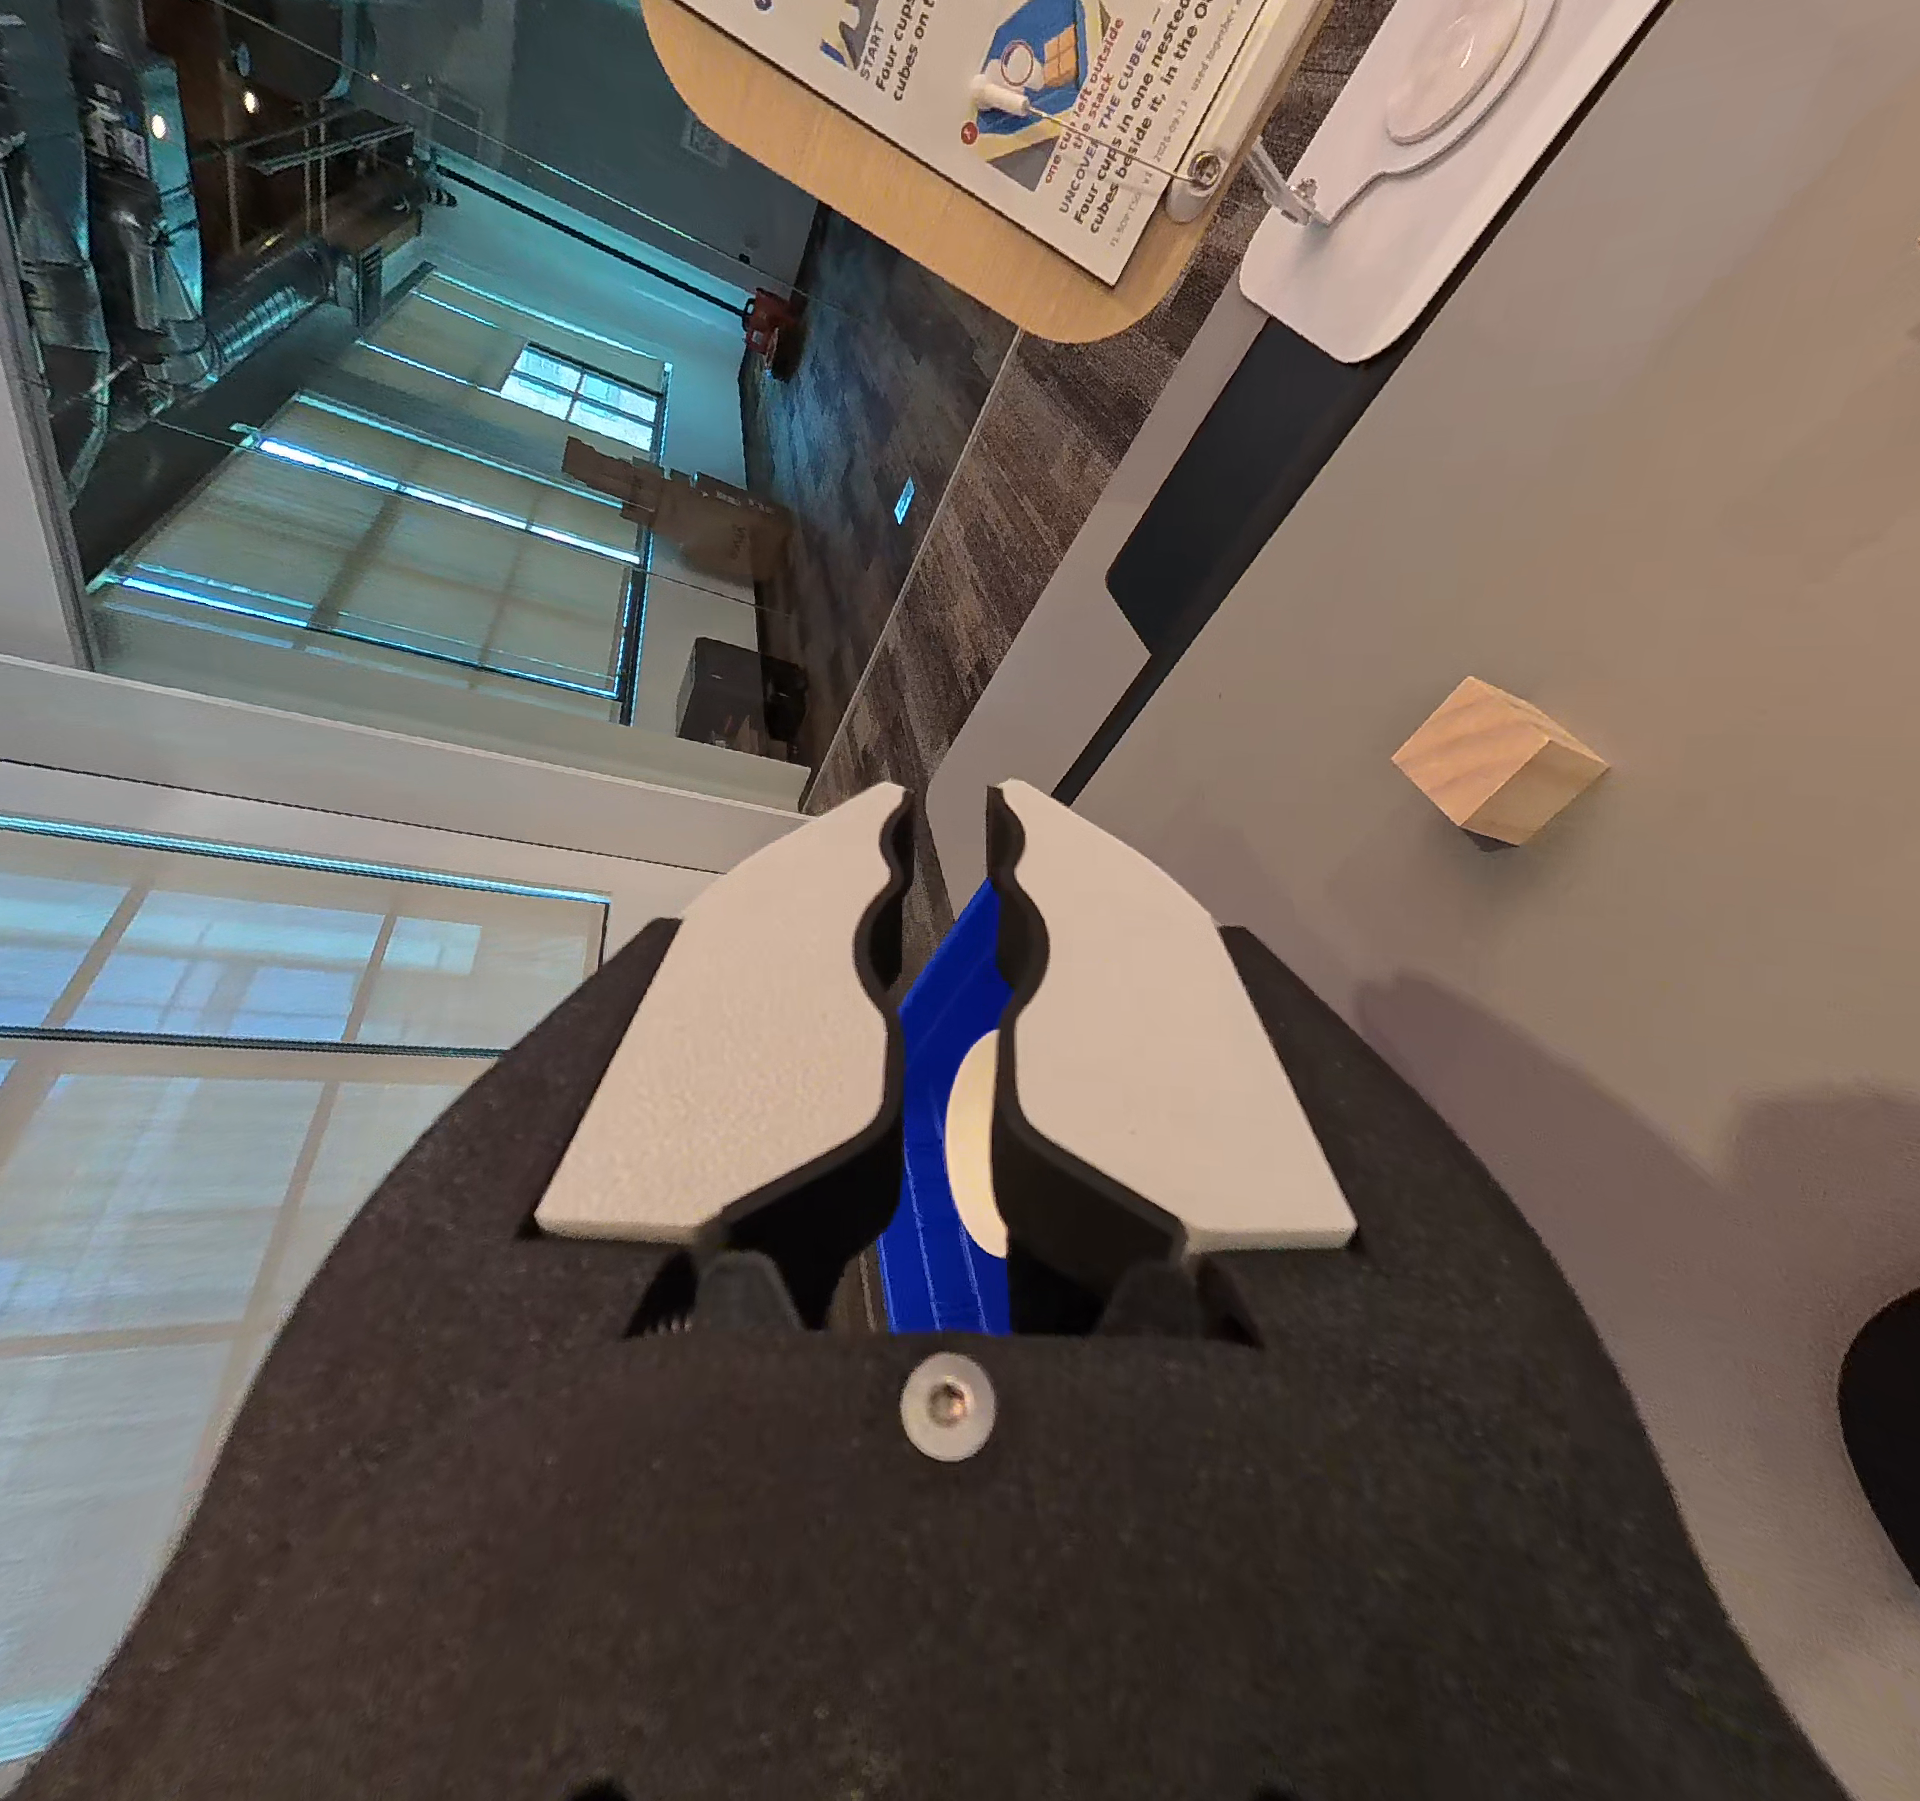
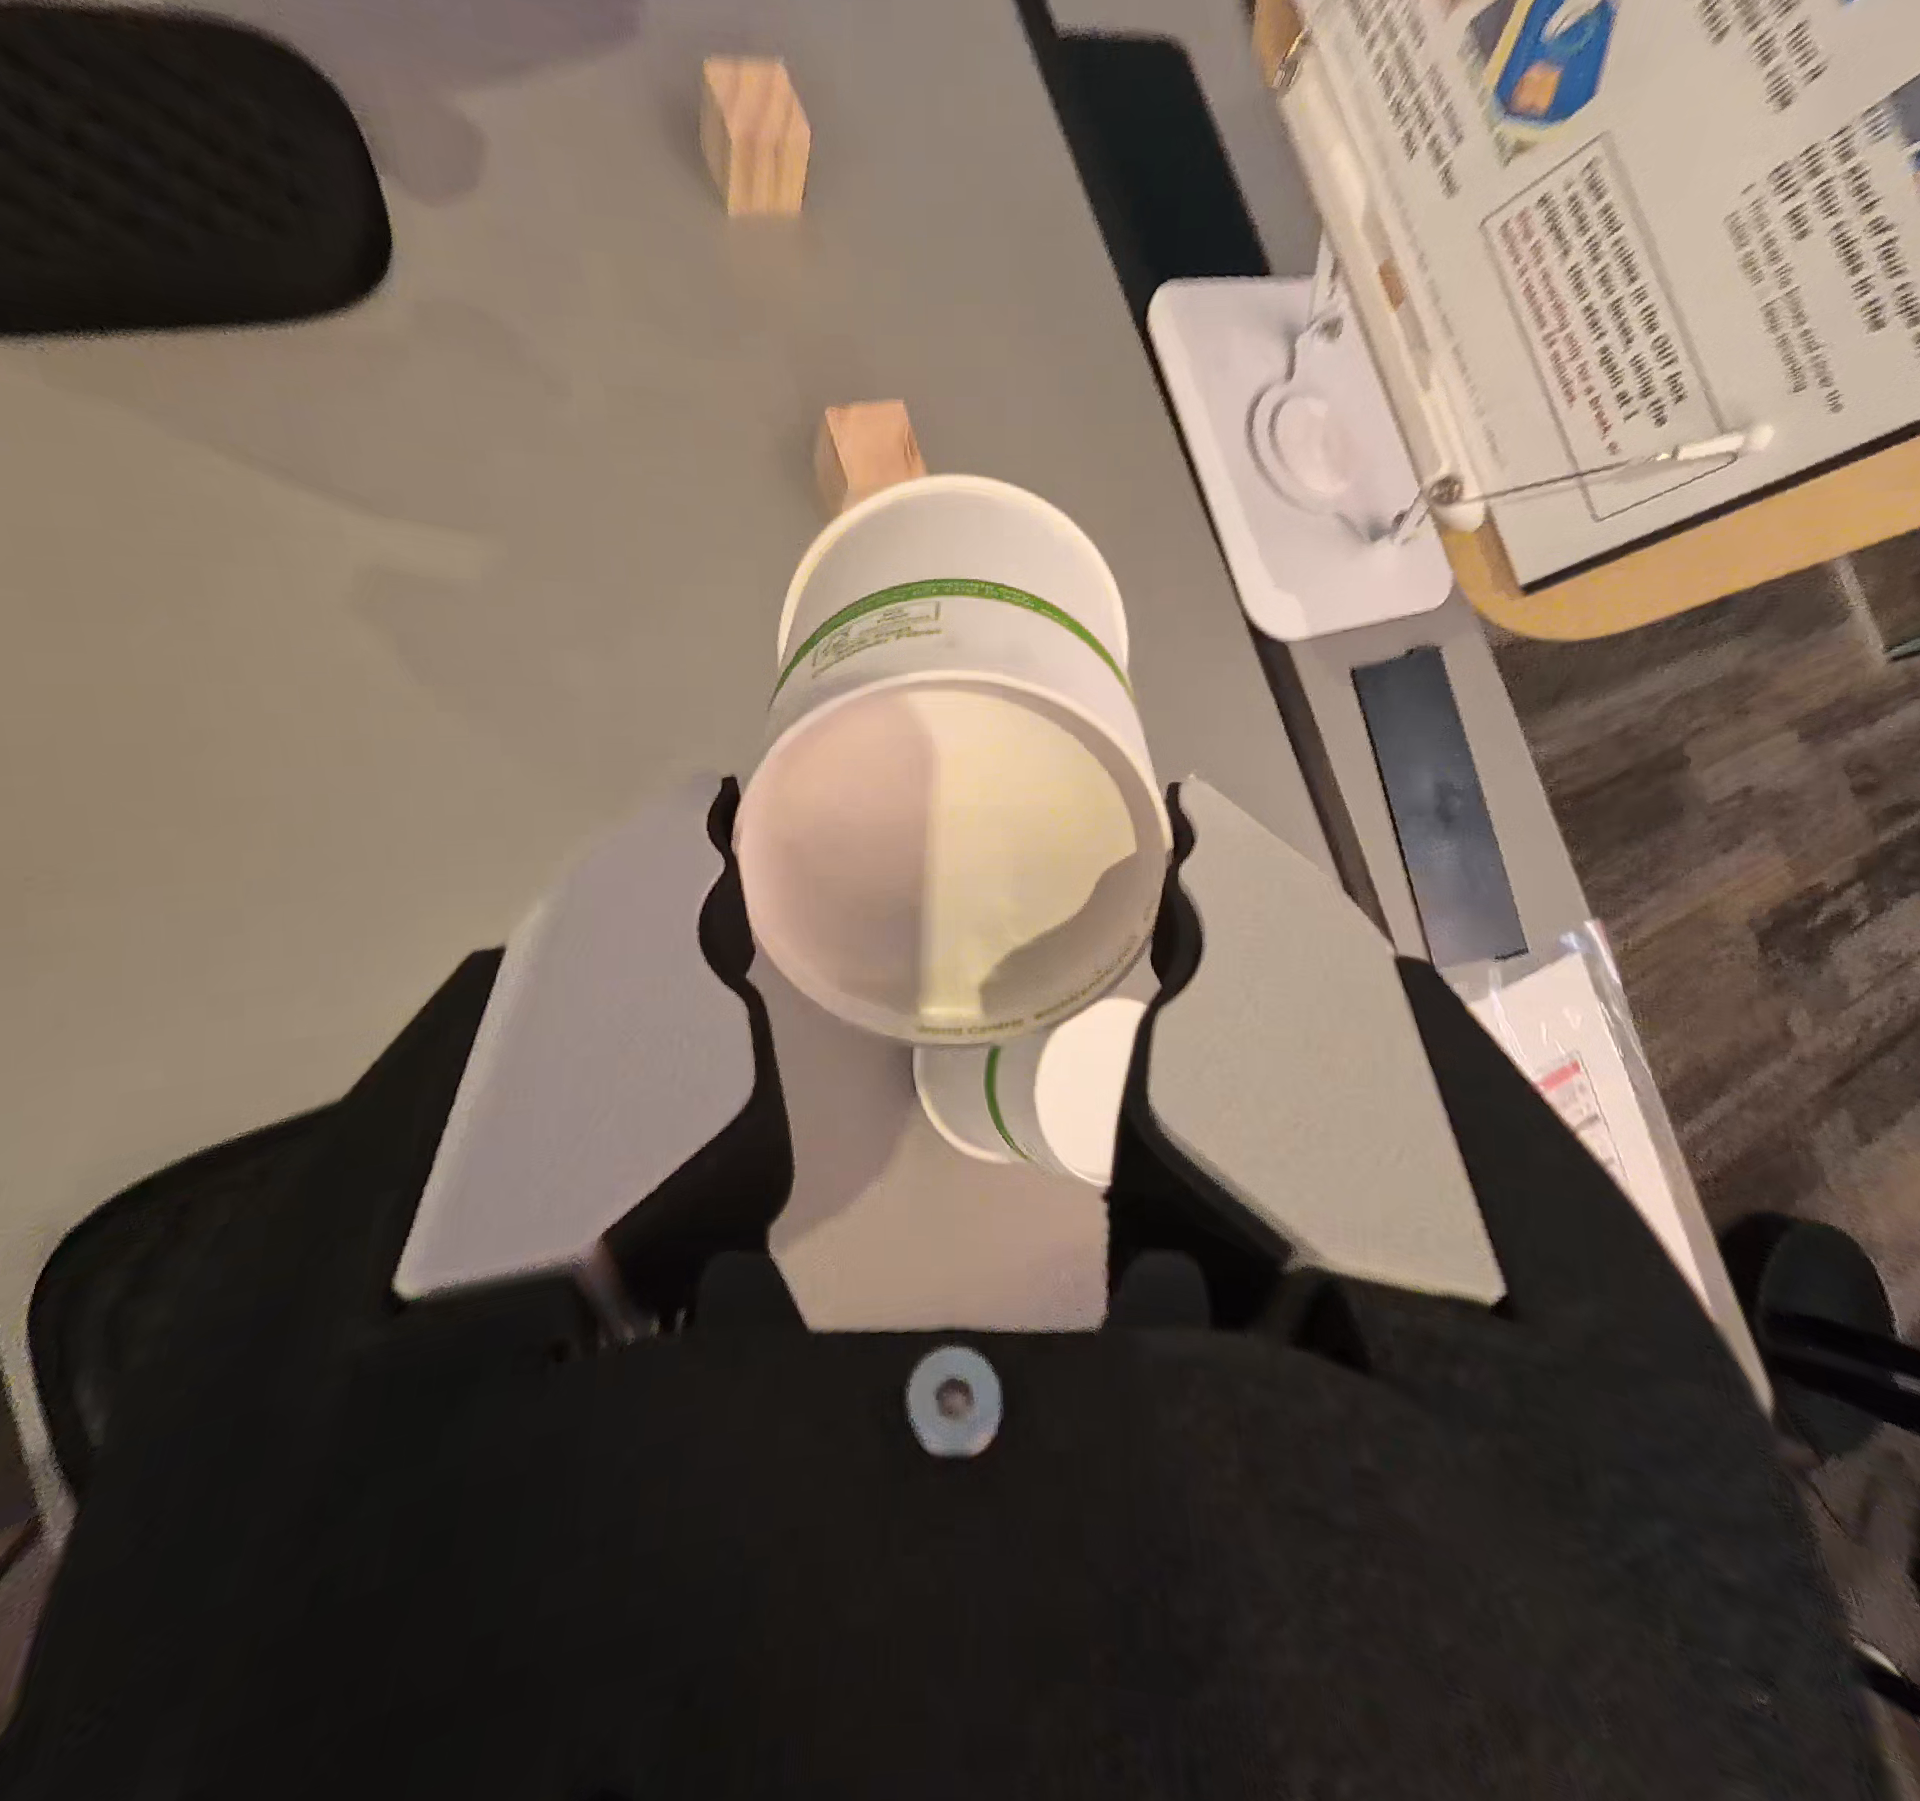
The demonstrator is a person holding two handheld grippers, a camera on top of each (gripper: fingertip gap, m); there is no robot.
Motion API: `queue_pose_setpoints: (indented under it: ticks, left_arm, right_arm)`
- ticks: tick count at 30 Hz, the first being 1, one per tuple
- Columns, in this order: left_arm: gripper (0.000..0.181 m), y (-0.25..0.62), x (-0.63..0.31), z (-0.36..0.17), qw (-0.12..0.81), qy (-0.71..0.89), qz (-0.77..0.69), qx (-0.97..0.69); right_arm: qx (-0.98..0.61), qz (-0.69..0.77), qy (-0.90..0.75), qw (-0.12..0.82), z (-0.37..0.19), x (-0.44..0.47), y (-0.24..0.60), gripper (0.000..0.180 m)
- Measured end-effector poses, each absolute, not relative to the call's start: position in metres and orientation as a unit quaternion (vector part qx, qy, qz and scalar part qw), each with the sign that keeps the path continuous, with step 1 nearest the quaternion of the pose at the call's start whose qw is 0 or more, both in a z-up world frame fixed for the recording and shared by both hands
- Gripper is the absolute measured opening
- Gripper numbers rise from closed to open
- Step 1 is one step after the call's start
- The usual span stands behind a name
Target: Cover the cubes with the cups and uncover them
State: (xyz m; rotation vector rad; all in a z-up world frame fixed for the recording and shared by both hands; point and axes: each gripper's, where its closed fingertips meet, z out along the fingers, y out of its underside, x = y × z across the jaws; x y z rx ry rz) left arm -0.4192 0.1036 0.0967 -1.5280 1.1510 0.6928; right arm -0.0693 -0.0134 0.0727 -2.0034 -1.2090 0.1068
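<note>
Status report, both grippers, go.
Right gripper shut on paper cup, base toward the camera. Left gripper nearly closed, empty. Two wooden cubes uncovered ahead. Path clear.

Grey table (image 1: 1558, 525) over patchy grey carpet (image 1: 883, 463), with blind-covered windows (image 1: 436, 546) beyond.

the left wrist view is rolled hard onto its side, looking along the left tool (image 1: 948, 801) past the counter (image 1: 1662, 608) edge into the room, with a wooden cube (image 1: 1496, 764) near. the right wrist view looks steeply down over the right tool (image 2: 951, 806), close above the counter (image 2: 416, 556). both views share the grey counter, the wooden cube (image 2: 755, 136) and the instruction sheet (image 1: 987, 37) (image 2: 1621, 193) on its stand.
</note>
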Motion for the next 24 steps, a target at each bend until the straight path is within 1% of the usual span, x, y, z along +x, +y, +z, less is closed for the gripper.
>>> queue_pose_setpoints:
  ticks: [4,8,11,16,24]
  left_arm:
    - [0.013,0.1,-0.423,0.089,0.521,0.477,0.275,-0.652]
    - [0.013,0.093,-0.43,0.085,0.526,0.469,0.264,-0.659]
    - [0.013,0.086,-0.439,0.082,0.523,0.465,0.263,-0.664]
    - [0.014,0.076,-0.461,0.081,0.517,0.457,0.267,-0.673]
    - [0.014,0.068,-0.492,0.077,0.506,0.441,0.262,-0.693]
  right_arm:
    - [-0.817,0.023,-0.504,0.279,0.063,-0.068,0.005,0.075]
    - [-0.836,0.0,-0.525,0.158,0.026,-0.071,0.024,0.076]
    - [-0.838,-0.008,-0.538,0.092,-0.005,-0.08,0.038,0.076]
    - [-0.838,-0.019,-0.544,0.045,-0.045,-0.091,0.064,0.075]
    - [-0.843,0.004,-0.537,0.028,-0.07,-0.095,0.073,0.076]
